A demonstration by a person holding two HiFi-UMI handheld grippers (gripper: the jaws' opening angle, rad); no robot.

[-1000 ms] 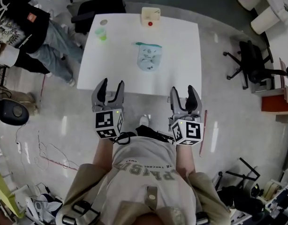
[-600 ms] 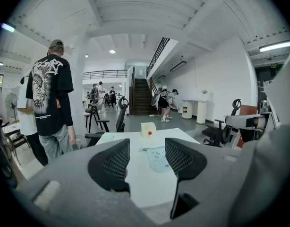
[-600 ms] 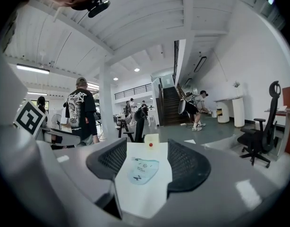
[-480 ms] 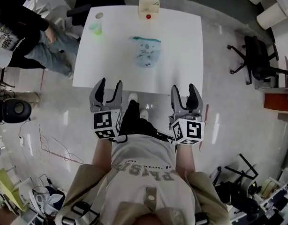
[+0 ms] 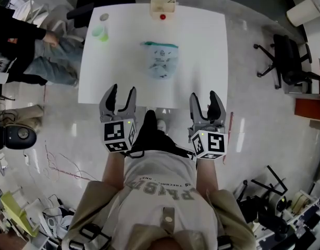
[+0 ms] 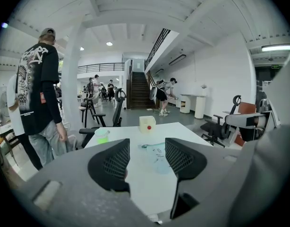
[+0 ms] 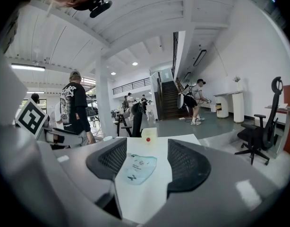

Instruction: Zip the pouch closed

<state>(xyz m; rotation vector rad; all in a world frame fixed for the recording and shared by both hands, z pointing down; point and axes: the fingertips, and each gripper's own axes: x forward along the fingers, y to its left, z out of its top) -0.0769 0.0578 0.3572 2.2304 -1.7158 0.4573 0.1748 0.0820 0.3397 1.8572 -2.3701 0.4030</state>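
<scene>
Pouch [image 5: 161, 60] lies flat mid-counter [image 5: 201, 77], teal zip edge facing the far side, toward the cream box [image 5: 162, 8]; zip is too small to read as open or closed. Left gripper [image 5: 122, 90] jaws spread, nothing between them; right gripper [image 5: 204, 95] likewise spread and empty; both hover at the counter's near edge, well apart from the pouch. Judgement: task not started; all left to do: reach in, pin one end, catch the slider, run it across. Green cup [image 5: 100, 32] sits far-left, clear of the path.

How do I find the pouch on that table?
Look at the white table. Near its middle lies the pouch, pale blue with a teal edge. The green cup and cream box stand upright; only the pouch lies flat.
</scene>
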